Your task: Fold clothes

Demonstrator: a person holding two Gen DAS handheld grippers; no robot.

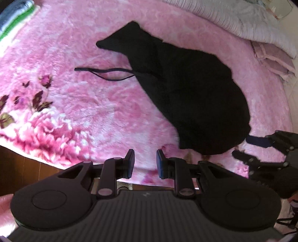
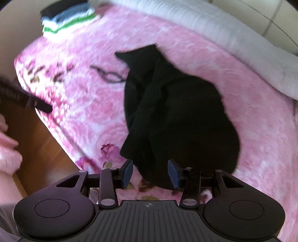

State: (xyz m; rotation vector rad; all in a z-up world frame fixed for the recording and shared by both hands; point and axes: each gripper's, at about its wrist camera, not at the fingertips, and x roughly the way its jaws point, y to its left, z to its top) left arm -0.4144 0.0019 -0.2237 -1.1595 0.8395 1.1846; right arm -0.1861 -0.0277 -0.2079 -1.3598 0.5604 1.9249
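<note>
Black garment (image 1: pixel 190 96) spread in a rumpled heap on a pink flowered blanket (image 1: pixel 89 104), ahead of both pairs of fingers. Thin black strap (image 1: pixel 109 73) trailing off the garment's far left side, looped flat on the blanket.

Left gripper (image 1: pixel 145 163) held over the blanket's near edge, fingers (image 1: pixel 130 162) parted with a narrow gap, nothing between them, only pink pile below. Garment ahead and to the right of these fingers, its near hem close by the right fingertip but apart from it. Bare wooden floor (image 1: pixel 22 167) to the left, beyond the blanket's edge.

Right gripper (image 2: pixel 150 173) over the garment's near end, fingers (image 2: pixel 174 174) spread wide, black cloth lying in the gap beneath them. Cannot tell whether the blue pads touch the cloth; no pinch visible. From the left wrist, the right gripper seen at the garment's near right corner, one blue pad just beside the hem.

Folded stack of clothes (image 2: pixel 69 17), dark, blue, white and green, far ahead and left of the right fingers, at the blanket's far corner. Pale bedding (image 2: pixel 232 48) bunched along the far right side.
</note>
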